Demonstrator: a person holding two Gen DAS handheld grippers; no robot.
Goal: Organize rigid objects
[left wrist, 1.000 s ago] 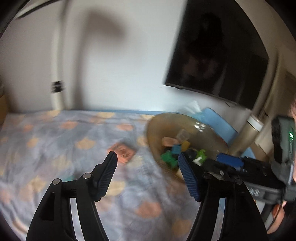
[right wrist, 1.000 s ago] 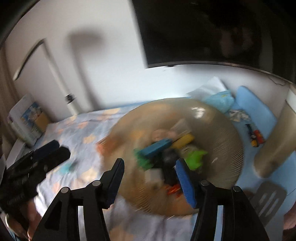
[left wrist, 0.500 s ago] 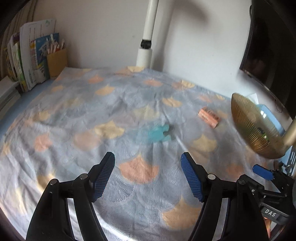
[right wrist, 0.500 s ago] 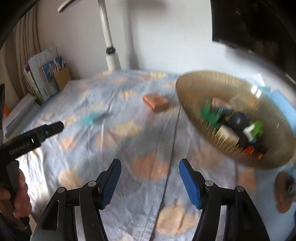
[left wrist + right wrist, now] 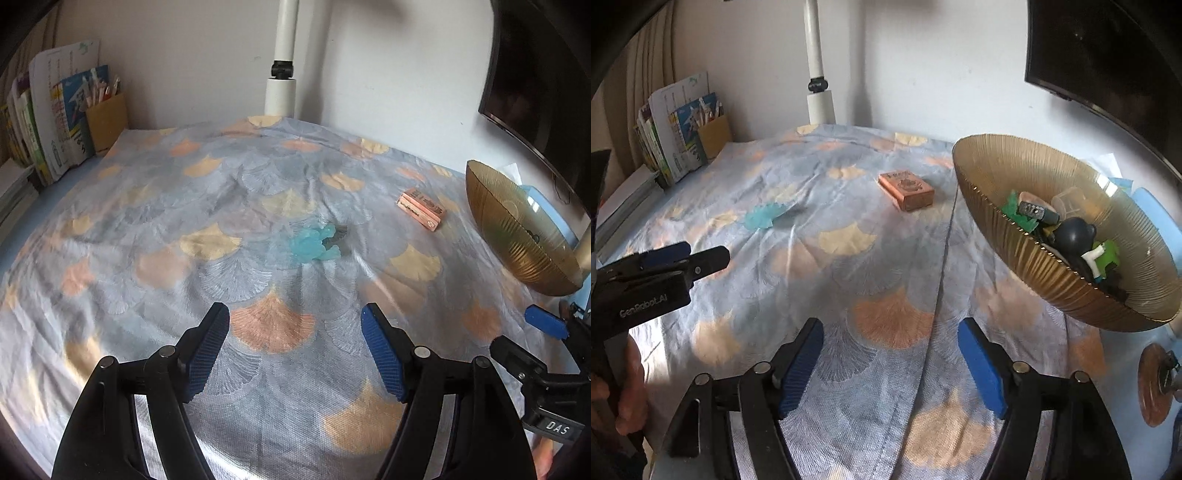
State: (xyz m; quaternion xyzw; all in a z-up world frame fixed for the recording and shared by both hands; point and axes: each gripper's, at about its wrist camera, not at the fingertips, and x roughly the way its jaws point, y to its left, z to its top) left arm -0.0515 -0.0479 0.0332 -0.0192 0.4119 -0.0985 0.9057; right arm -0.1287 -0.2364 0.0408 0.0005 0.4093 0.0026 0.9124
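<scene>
Trouble I expect with the turquoise toy (image 5: 314, 245), lying on the bed sheet (image 5: 147, 295) well ahead of my left hand-held gripper (image 5: 295, 354): wrinkled fabric could bunch between wide-apart jaws. My right hand-held gripper (image 5: 892, 367), also spread and empty, risks knocking the gold bowl (image 5: 1052, 280) of toys near the orange box (image 5: 907, 188).

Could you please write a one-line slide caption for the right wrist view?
Open right gripper above patterned cloth; orange box and gold bowl of toys ahead.

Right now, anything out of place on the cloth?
Two strays lie outside the gold bowl that holds the other items: a translucent teal toy mid-cloth and an orange box nearer the bowl. Nothing looks spilled or damaged.
</scene>
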